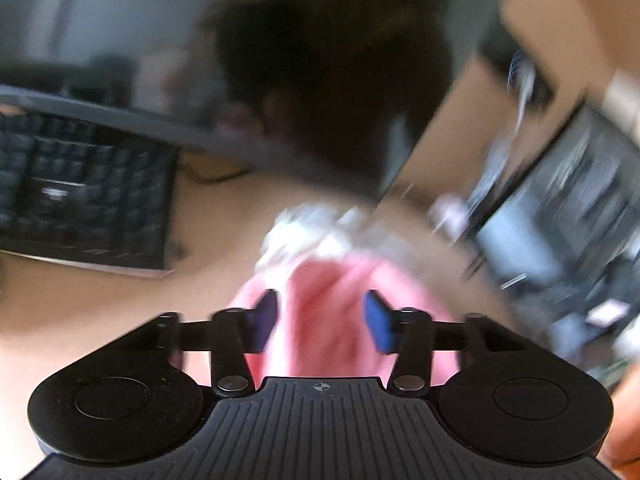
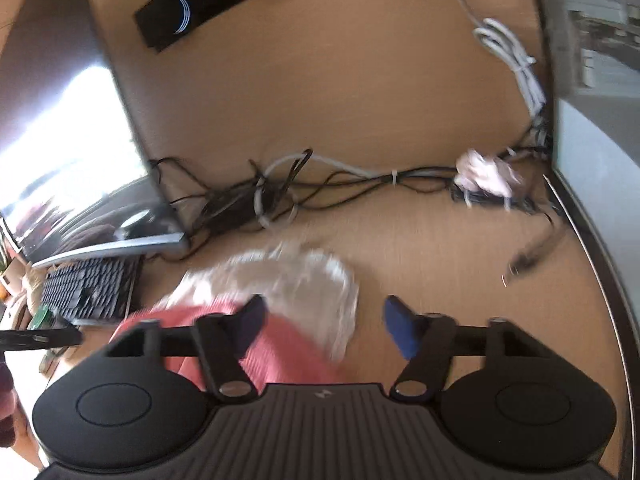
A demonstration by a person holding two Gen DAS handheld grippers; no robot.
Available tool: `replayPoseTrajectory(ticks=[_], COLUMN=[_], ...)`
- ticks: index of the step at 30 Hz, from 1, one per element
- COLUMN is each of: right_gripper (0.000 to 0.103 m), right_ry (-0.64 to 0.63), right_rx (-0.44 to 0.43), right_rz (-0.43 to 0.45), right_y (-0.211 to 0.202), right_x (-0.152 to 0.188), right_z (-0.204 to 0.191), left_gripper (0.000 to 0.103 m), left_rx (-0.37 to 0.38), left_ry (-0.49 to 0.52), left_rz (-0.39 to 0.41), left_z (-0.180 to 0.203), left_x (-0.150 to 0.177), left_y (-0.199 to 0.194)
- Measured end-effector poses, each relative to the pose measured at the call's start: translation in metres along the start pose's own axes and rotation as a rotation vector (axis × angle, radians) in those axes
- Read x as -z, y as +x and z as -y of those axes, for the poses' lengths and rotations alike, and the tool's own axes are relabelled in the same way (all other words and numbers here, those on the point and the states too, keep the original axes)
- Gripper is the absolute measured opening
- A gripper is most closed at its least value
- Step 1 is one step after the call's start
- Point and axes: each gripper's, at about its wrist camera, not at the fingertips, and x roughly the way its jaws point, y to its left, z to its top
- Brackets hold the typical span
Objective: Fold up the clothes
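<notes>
the left gripper [image 1: 322,318] hangs above the pink garment [image 1: 320,320], its blue pads [image 1: 378,320] spread wide with nothing between them; the cloth lies under the gap, bunched on the wooden desk [image 1: 100,312]. a crumpled clear plastic bag [image 1: 304,236] lies at the garment's 12 o'clock edge; whether anything is in it is too blurred to tell. a black keyboard [image 1: 84,204] sits at 9 o'clock

the right gripper [image 2: 326,326] is also wide apart and holds nothing; the garment lies at its 8 o'clock, cables [image 2: 280,188] at 12
</notes>
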Motion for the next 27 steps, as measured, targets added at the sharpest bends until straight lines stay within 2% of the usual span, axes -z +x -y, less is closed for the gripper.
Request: replayPoseTrajectory(ticks=[1, 3, 5, 7, 10, 13, 16, 17, 18, 19, 20, 21, 23, 25, 27], right_gripper=[0.053, 0.052, 0.052, 0.052, 0.053, 0.053, 0.053, 0.053, 0.053, 0.053, 0.053, 0.053, 0.053, 0.054, 0.058], right_ry=[-0.005, -0.015, -0.029, -0.029, -0.034, -0.031, -0.030, -0.028, -0.025, -0.024, -0.022, -0.023, -0.022, -0.026, -0.035], right_rx=[0.003, 0.008, 0.033, 0.044, 0.059, 0.056, 0.027, 0.018, 0.009, 0.003, -0.002, -0.006, -0.009, -0.005, 0.005], right_rz=[-0.017, -0.051, -0.080, -0.091, -0.099, -0.103, -0.094, -0.094, -0.096, -0.096, -0.095, -0.090, -0.070, -0.042, -0.008], right_y=[0.013, 0.039, 0.060, 0.070, 0.082, 0.093, 0.097, 0.098, 0.099, 0.099, 0.098, 0.097, 0.091, 0.079, 0.064], right_x=[-0.003, -0.009, -0.007, -0.001, 0.002, 0.003, 0.003, 0.002, 0.001, 0.000, 0.000, -0.001, -0.003, -0.006, -0.009], right_z=[0.000, -0.001, -0.002, -0.001, 0.002, 0.006, 0.008, 0.008, 0.008, 0.007, 0.007, 0.006, 0.006, 0.008, 0.011], left_gripper=[0.074, 0.074, 0.073, 0.073, 0.073, 0.073, 0.067, 0.059, 0.044, 0.035, 0.018, 0.009, 0.006, 0.005, 0.005], left_rx=[0.003, -0.056, -0.118, -0.149, -0.171, -0.148, -0.134, -0.130, -0.130, -0.137, -0.145, -0.155, -0.157, -0.150, -0.130], left_ry=[-0.023, 0.003, 0.010, 0.003, 0.002, -0.016, -0.009, -0.003, 0.008, 0.029, 0.051, 0.086, 0.177, 0.311, 0.446], left_rz=[0.006, 0.000, -0.034, -0.075, -0.127, -0.155, -0.157, -0.154, -0.151, -0.148, -0.145, -0.137, -0.113, -0.088, -0.073], left_z=[-0.003, -0.006, -0.011, -0.016, -0.021, -0.024, -0.021, -0.021, -0.019, -0.015, -0.011, -0.005, 0.010, 0.034, 0.057], left_x=[-0.006, -0.015, -0.020, -0.022, -0.023, -0.021, -0.021, -0.020, -0.020, -0.020, -0.020, -0.019, -0.014, -0.004, 0.013], left_y=[0.009, 0.032, 0.062, 0.087, 0.114, 0.126, 0.135, 0.137, 0.139, 0.141, 0.142, 0.140, 0.132, 0.115, 0.094])
